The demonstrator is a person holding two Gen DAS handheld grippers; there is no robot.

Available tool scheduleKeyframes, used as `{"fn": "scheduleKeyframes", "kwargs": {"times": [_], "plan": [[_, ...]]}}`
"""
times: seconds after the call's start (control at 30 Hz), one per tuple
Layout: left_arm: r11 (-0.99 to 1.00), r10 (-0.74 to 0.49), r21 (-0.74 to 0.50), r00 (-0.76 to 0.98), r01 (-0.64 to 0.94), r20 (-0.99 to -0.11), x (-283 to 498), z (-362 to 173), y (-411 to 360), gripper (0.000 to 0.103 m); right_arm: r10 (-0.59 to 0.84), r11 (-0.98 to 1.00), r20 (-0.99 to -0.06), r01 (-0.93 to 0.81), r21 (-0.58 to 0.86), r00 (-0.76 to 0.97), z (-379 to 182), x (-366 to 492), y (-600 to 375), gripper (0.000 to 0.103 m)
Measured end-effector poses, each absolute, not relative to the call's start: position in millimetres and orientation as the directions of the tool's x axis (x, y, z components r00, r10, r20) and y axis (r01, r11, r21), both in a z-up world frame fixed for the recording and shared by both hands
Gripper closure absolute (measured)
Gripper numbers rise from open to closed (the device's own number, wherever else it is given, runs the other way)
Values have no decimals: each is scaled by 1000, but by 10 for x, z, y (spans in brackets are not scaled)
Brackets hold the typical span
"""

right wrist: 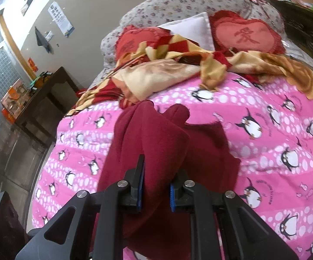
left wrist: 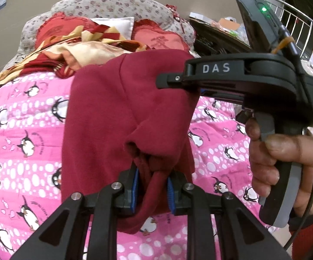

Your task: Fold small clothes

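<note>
A dark red garment (left wrist: 117, 112) hangs in the air above a pink penguin-print quilt (left wrist: 22, 134). My left gripper (left wrist: 153, 173) is shut on a bunched edge of the garment at its lower part. My right gripper (left wrist: 167, 82) shows from the side in the left wrist view, held by a hand, shut on the garment's upper right edge. In the right wrist view the right gripper (right wrist: 156, 173) pinches the red garment (right wrist: 152, 134), which drapes down onto the quilt (right wrist: 275, 140).
Red heart cushions (right wrist: 245, 34), a white pillow (right wrist: 191, 28) and a red-and-yellow checked blanket (right wrist: 178, 65) lie at the bed's head. A dark wooden table (right wrist: 39, 99) stands left of the bed. A metal railing (left wrist: 297, 23) is at the right.
</note>
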State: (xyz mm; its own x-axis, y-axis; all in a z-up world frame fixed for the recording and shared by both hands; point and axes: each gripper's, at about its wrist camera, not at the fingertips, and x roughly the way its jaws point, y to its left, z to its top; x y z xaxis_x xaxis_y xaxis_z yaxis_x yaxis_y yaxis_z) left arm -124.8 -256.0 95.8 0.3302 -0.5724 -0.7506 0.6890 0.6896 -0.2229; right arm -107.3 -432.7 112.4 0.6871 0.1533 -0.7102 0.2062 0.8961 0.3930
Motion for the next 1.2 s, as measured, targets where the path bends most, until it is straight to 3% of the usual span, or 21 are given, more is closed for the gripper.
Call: {"fn": "scheduleKeyframes", "kwargs": {"times": [0.33,0.47,0.6,0.67,0.8,0.9,1.03,1.1,1.17,1.2], "plan": [[679,-544,-215,285,702,-789,-1269,654,-2952,81,138,859,-746,297,418,652,703,-1109,-4717,75],[667,-560,-280,217,691,-799,-1222,572,-2980,72,126,851,-774,334,406,621,456,-998,-4778,74],[615,-596,-305,176,727,-783,-1306,718,-2772,62,111,855,-773,336,394,624,414,-1033,-4807,67],[603,-610,-300,185,739,-771,-1331,836,-2551,49,123,841,-769,346,416,627,463,-1138,-4841,62],[630,-597,-228,274,743,-754,-1286,976,-2134,45,145,818,-750,349,458,646,656,-1446,-4837,59],[677,-548,-159,348,719,-761,-1181,935,-1954,44,200,811,-715,296,505,670,763,-1653,-4693,48],[722,-504,-158,355,674,-787,-1033,742,-1910,44,270,800,-728,274,534,630,657,-1672,-4431,41],[733,-478,-142,355,665,-803,-1012,640,-1950,44,240,811,-759,304,499,606,584,-1636,-4376,45],[733,-463,-131,348,668,-815,-988,548,-1985,44,208,828,-765,307,470,609,571,-1655,-4360,71],[734,-455,-125,346,667,-820,-997,508,-1992,44,195,841,-761,294,454,618,599,-1682,-4356,72]]}}
